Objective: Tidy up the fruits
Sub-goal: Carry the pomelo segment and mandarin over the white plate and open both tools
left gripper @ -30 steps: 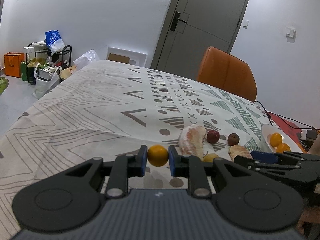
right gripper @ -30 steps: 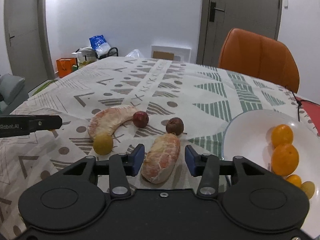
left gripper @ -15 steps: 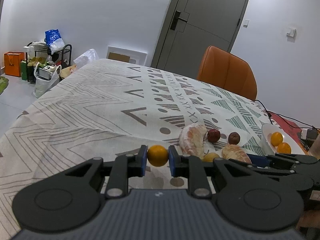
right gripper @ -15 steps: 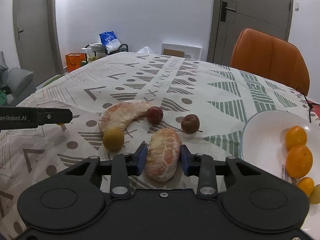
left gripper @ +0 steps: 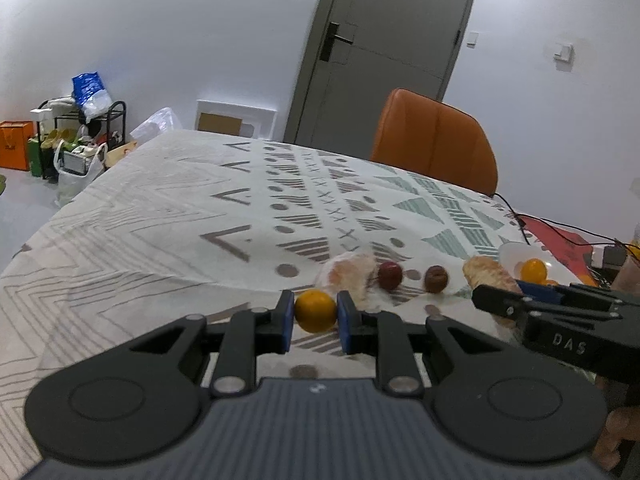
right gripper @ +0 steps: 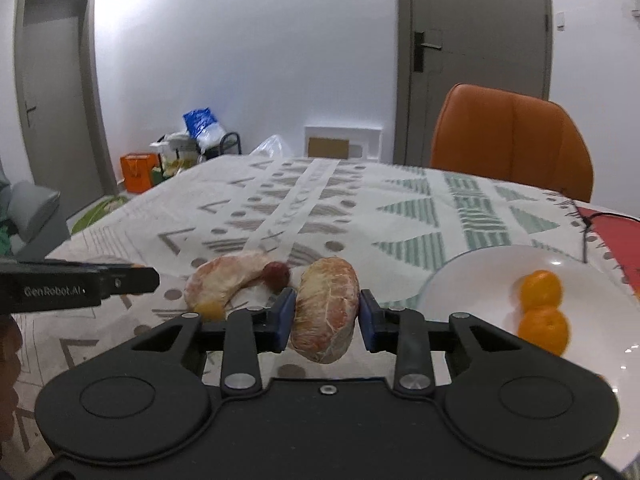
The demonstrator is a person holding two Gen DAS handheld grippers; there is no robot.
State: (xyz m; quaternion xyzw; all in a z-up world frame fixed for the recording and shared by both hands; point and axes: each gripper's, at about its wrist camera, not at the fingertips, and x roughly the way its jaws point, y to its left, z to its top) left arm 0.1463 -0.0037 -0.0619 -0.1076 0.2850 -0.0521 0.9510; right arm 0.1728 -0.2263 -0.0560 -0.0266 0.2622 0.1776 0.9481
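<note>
White walls, a grey door and an orange chair (right gripper: pixel 512 136) frame the table (left gripper: pixel 168 216), whose patterned cloth carries the fruit. Landmark: the white plate (right gripper: pixel 472 280), already holding two tangerines (right gripper: pixel 541 308), evidently the collection point. Left gripper (left gripper: pixel 316 314): jaws closed on a small tangerine (left gripper: pixel 315 310), raised off the cloth well to the left of the plate, presumably awaiting delivery. Right gripper (right gripper: pixel 326 316): jaws clamped across the width of a peeled pomelo segment (right gripper: pixel 325 308), lifted just left of the plate's rim; the crosswise hold suits its long, soft body. On the cloth, farther left of the plate, lie a curved pomelo segment (right gripper: pixel 224 280), a red fruit (right gripper: pixel 277 274) touching it, a brown fruit (left gripper: pixel 436 279) and a yellowish fruit (right gripper: pixel 210 311), not yet sorted.
</note>
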